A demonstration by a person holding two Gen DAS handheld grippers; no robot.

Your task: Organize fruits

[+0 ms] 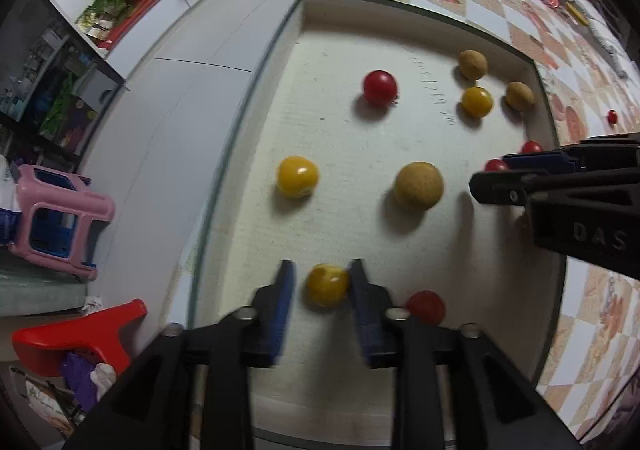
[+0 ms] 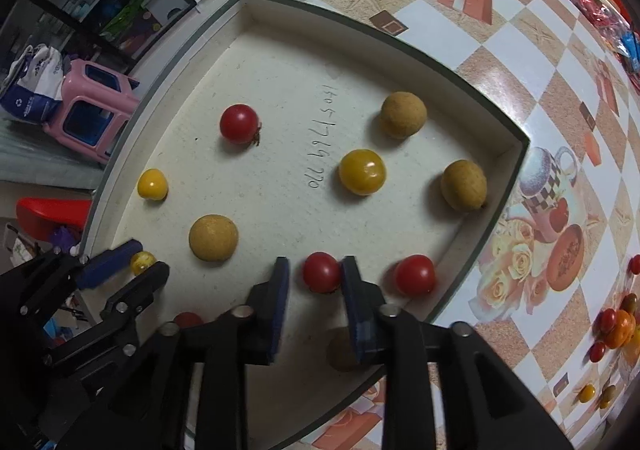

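A shallow cream tray [image 2: 496,218] is seen on the patterned tabletop [image 2: 520,62], scattered with small fruits; the left tongs [image 1: 322,274] are held apart around a yellow fruit [image 1: 327,285] at 6 o'clock, the right pad just beside it; the right tongs [image 2: 316,270] are parted around a red fruit [image 2: 321,272]; whether either is pressed cannot be told.

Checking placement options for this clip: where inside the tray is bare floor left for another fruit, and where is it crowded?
Bare floor: the far corner of the tray beyond the red tomato, and the middle strip along the handwritten numbers. Crowded: the right side around the yellow tomato, and the near edge, where both grippers straddle fruit.
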